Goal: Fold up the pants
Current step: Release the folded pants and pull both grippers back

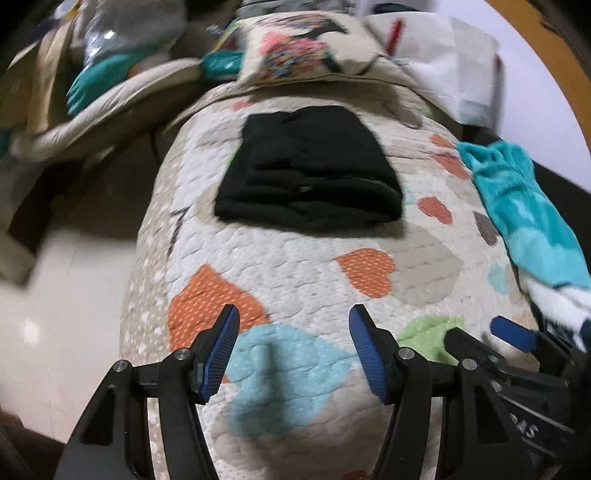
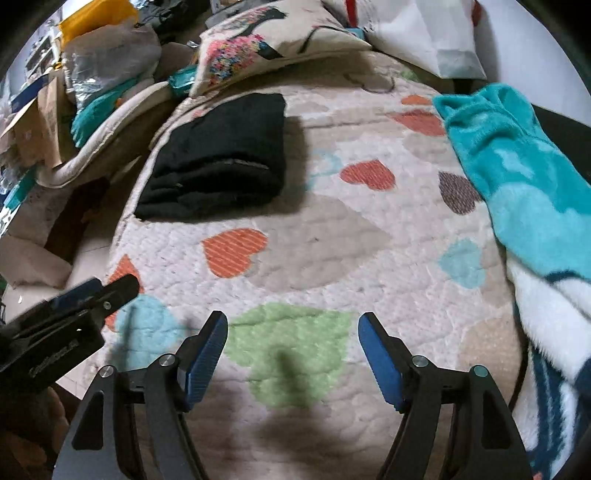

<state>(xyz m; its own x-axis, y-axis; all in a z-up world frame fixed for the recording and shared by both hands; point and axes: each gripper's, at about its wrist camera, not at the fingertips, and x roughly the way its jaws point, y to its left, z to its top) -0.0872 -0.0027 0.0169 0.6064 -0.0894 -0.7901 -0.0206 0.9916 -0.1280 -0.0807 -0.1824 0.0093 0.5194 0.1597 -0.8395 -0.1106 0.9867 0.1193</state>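
The black pants (image 1: 308,173) lie folded into a thick rectangle on the heart-patterned quilt (image 1: 303,269), toward the pillow end; in the right wrist view the pants (image 2: 218,162) sit at the upper left. My left gripper (image 1: 293,321) hovers open over the quilt, well short of the pants, with nothing between its blue pads. My right gripper (image 2: 293,325) is open over a green heart, also holding nothing. Each gripper shows at the edge of the other's view, the right gripper (image 1: 517,343) at lower right and the left gripper (image 2: 92,291) at lower left.
A teal and white fleece blanket (image 2: 517,177) drapes along the bed's right side. A patterned pillow (image 1: 303,48) and a white bag (image 2: 436,33) lie past the pants. Clutter of bags, boxes and cloth (image 2: 92,74) fills the left side, above pale floor (image 1: 74,295).
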